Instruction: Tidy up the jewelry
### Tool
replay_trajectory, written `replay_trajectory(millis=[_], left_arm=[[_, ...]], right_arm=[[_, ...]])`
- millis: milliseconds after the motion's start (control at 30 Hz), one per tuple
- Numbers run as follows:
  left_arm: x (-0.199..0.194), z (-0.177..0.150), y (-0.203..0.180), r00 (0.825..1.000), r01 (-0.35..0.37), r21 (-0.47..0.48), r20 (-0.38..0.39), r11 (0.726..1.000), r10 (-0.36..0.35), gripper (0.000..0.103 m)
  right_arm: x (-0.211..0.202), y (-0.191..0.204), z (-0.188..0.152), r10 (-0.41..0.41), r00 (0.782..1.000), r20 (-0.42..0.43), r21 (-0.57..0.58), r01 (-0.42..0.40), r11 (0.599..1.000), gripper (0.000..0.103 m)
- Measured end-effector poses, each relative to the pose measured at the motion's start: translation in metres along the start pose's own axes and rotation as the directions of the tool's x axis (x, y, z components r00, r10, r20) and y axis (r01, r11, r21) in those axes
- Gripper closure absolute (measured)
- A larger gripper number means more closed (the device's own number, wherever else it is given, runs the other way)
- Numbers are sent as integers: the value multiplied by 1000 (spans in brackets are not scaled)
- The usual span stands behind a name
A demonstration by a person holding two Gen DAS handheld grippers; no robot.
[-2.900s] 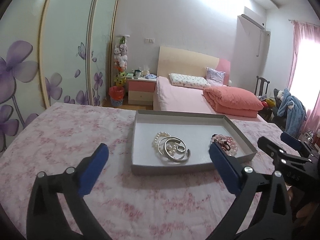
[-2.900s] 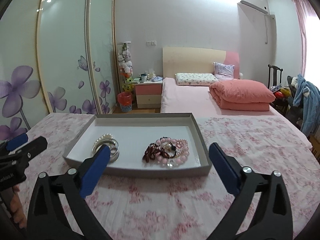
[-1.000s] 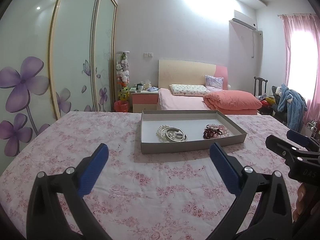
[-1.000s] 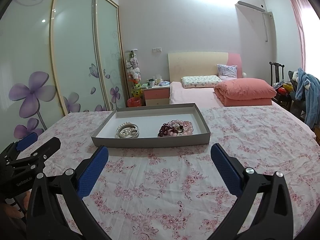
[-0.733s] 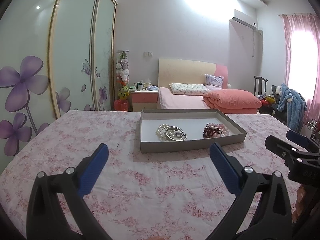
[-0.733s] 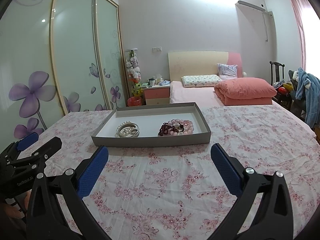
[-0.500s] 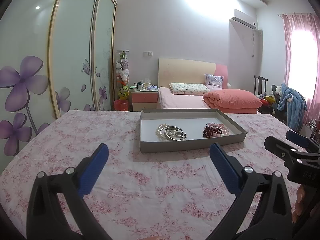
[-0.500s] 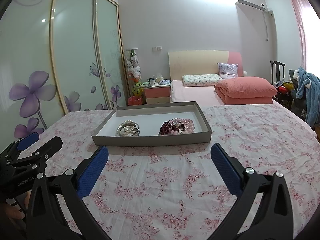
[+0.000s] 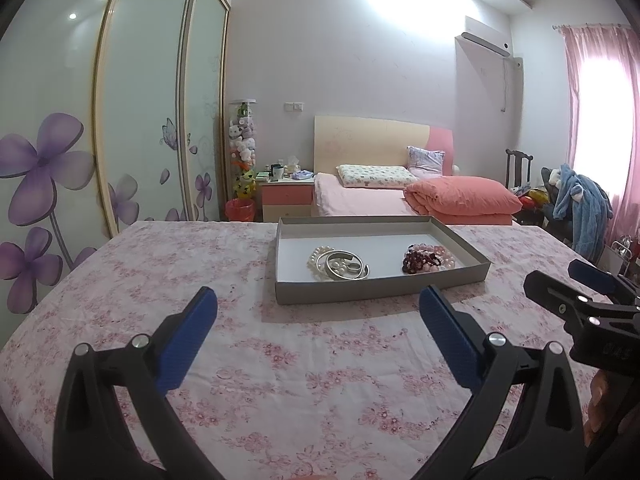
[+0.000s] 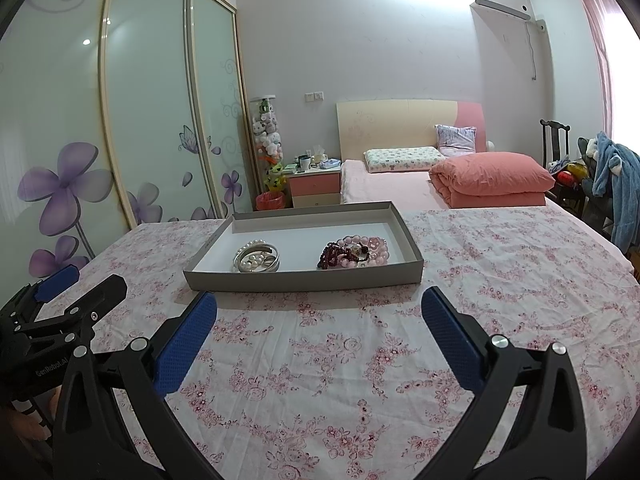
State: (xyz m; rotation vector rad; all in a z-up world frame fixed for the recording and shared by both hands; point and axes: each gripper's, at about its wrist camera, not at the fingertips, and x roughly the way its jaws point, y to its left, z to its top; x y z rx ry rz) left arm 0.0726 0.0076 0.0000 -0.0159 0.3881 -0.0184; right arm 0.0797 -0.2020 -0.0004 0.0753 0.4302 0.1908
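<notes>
Grey tray (image 9: 360,294) is holding pearls (image 9: 320,264) and beads (image 9: 428,258) (apart); both grippers (image 9: 318,306) (image 10: 319,306) are hovering, fingers wide, empty.

Ahead of us the floral tablecloth (image 10: 360,360) lies bare from the near edge to the grey tray (image 10: 304,280), giving open passage. The tray's low walls ring its floor. Inside, the pearl and silver bangles (image 10: 256,258) sit left and the pink and dark bead bracelets (image 10: 354,256) right, well apart, with bare floor between and behind them.
</notes>
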Motion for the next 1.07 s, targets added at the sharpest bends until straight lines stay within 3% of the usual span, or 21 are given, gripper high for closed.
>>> replay_trajectory(millis=[1067], left_arm=[[-3,1,-3,1000,2,-10,6,1000,-2,4]], right_arm=[[1,1,-3,4,1000,-9,8,-4,1000,2]])
